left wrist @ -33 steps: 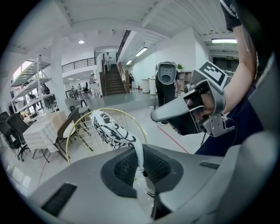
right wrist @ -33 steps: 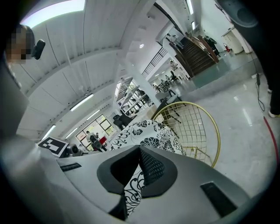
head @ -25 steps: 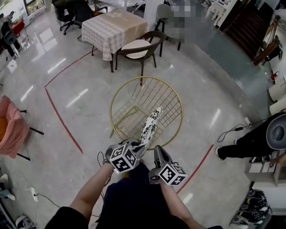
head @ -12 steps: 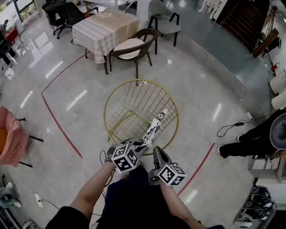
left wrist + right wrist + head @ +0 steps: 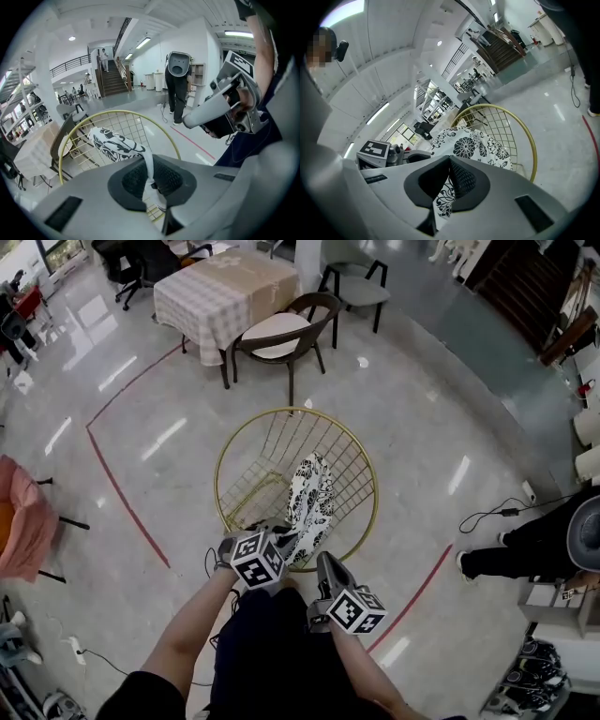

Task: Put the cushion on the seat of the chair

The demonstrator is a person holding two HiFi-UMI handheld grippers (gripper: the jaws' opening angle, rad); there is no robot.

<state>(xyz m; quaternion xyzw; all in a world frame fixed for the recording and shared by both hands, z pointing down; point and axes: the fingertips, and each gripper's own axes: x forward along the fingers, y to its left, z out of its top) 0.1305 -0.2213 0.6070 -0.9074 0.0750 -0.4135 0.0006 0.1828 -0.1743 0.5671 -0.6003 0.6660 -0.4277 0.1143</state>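
A black-and-white flower-patterned cushion [image 5: 309, 502] hangs tilted over the round gold wire chair [image 5: 246, 435], its far end down inside the wire bowl. My left gripper [image 5: 285, 540] is shut on the cushion's near edge; in the left gripper view the fabric [image 5: 115, 145] runs out from between the closed pads [image 5: 166, 177] toward the gold rim [image 5: 117, 112]. My right gripper [image 5: 323, 564] sits just right of it, shut on the same edge. The right gripper view shows the cushion [image 5: 473, 145] spread before the chair's mesh [image 5: 511, 129].
Beyond the gold chair stand a brown chair with a cream seat [image 5: 281, 334] and a table with a checked cloth [image 5: 220, 292]. A person in black [image 5: 525, 545] stands at the right. A pink chair [image 5: 23, 521] is at the left. Red lines [image 5: 122, 493] mark the floor.
Both grippers have moved forward and down toward the chair. The cushion, edge-on and upright before, has swung flatter and dropped into the wire bowl.
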